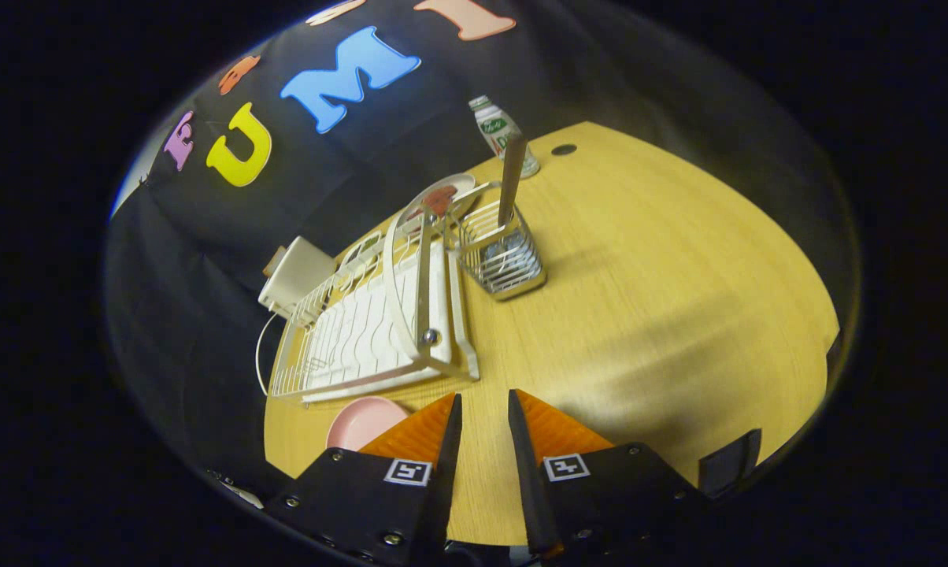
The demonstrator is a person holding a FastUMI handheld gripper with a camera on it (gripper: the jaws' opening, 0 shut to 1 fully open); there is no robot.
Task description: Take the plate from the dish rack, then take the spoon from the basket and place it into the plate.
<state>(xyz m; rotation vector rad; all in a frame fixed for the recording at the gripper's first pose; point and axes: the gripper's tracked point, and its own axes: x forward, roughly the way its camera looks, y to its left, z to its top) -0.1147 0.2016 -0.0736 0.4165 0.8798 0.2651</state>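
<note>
Gripper view: spoon [512, 177] upright in basket [499, 256]; gripper [484, 409] empty.

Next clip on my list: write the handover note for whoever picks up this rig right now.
Tool: fingers a little apart, holding nothing, above the bare table.
Pink plate: out of the dish rack, flat on the table beside the tool's left finger, in front of the rack.
Spoon: standing upright in the wire basket at the rack's far corner, well beyond the fingers.
Done: plate appears taken out.
Left: grasp the spoon, lift it out, lay it in the pink plate.
</note>
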